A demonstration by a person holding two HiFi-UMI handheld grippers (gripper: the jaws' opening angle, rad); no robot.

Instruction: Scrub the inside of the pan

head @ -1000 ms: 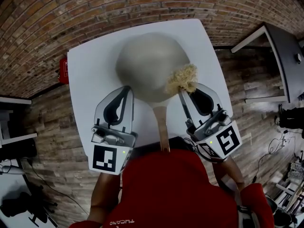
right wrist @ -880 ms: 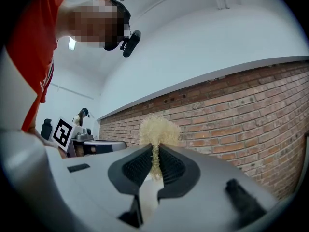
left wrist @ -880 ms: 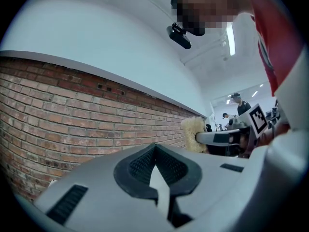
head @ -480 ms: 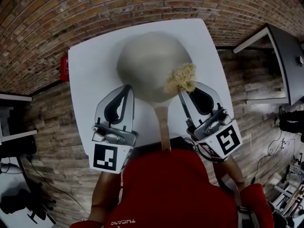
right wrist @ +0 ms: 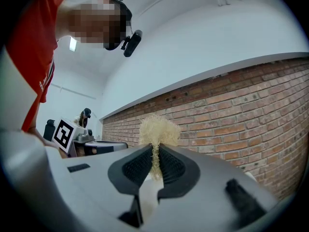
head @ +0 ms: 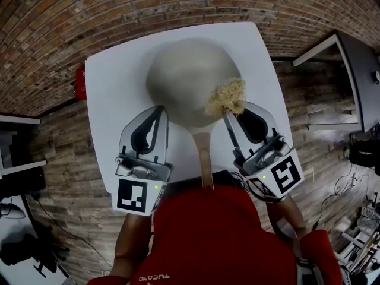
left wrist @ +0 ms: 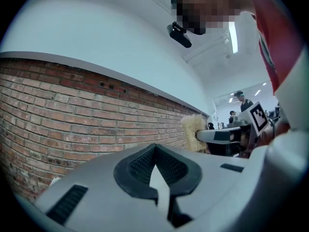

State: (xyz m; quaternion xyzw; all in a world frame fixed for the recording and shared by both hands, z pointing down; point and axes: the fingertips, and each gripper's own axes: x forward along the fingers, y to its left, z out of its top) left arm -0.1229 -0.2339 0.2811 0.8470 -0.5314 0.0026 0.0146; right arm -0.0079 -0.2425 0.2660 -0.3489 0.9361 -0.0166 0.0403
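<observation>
Right gripper [head: 225,115] jaws clamped the scrubber [head: 227,97] at the pan [head: 187,79] rim's 4 o'clock; the bowl lay toward 10 o'clock. Left gripper [head: 160,108] jaws were together, empty. Handle [head: 203,159] pointed to 6 o'clock on the tabletop [head: 113,82].

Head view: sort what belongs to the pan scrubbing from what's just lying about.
Job: pan; scrubber, pinched in the right hand-held gripper; left hand-held gripper, shut and empty; table underneath.

Lying about: red item beside the table; black desk at the right.
</observation>
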